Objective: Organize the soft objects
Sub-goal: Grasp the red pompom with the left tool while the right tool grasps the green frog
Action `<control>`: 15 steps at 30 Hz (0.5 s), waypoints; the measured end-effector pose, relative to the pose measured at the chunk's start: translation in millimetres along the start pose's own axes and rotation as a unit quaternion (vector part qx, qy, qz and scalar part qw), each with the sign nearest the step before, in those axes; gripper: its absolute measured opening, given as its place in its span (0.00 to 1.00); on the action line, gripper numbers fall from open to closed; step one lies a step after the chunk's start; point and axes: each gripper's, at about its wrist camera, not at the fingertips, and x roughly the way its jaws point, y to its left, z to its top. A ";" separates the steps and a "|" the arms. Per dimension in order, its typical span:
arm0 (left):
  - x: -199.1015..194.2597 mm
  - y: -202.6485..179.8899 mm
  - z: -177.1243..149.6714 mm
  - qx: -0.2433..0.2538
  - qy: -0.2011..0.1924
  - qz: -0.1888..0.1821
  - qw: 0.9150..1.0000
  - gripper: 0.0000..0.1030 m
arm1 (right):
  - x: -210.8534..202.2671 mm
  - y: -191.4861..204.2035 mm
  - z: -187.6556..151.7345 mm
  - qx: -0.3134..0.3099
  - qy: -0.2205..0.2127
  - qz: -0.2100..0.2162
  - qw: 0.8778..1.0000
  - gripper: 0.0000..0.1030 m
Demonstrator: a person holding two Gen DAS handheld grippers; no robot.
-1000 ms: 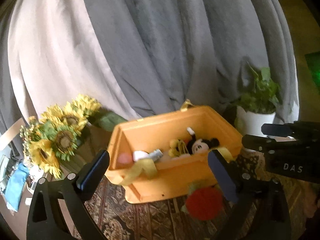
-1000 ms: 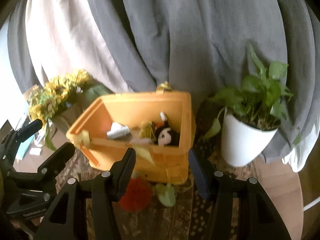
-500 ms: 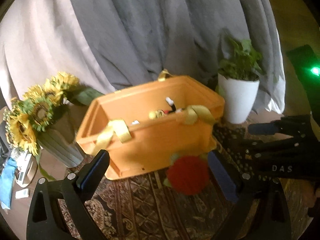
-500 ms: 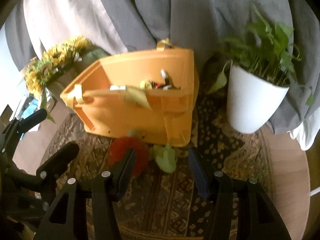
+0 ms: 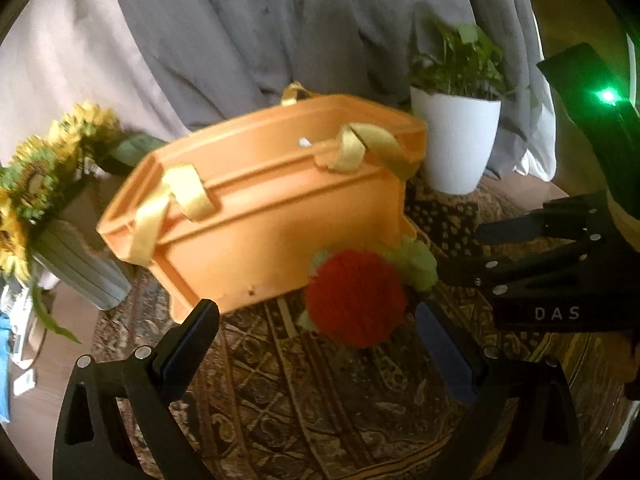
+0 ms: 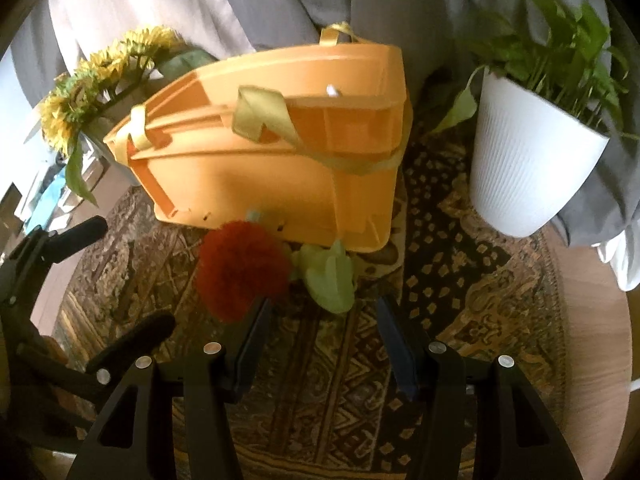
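Red fuzzy pom-pom flower (image 5: 355, 297) sits mid-frame on the patterned rug (image 5: 320, 400) against the orange bin (image 5: 260, 216), both grippers' fingers (image 5: 192, 340) spread and empty; looks light and squishy, so I'd pinch its fluffy middle.

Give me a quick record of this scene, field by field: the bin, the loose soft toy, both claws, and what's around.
bin: orange bin with yellow ribbon handles, on the patterned rug
loose toy: red fluffy plush with green leaves, on the rug touching the bin's front
left claw: open, empty, toy just ahead
right claw: open, empty
left of bin: sunflowers
right of bin: potted plant in a white pot
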 end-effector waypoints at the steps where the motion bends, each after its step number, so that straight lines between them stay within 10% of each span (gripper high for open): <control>1: 3.6 -1.0 -1.5 0.002 0.005 -0.003 1.000 0.97 | 3.5 -0.7 -0.7 0.000 0.004 0.001 1.000 0.54; 15: 49.5 -3.2 -8.8 0.018 0.043 -0.041 0.998 0.97 | 37.5 -5.0 3.9 0.001 0.037 0.005 0.999 0.54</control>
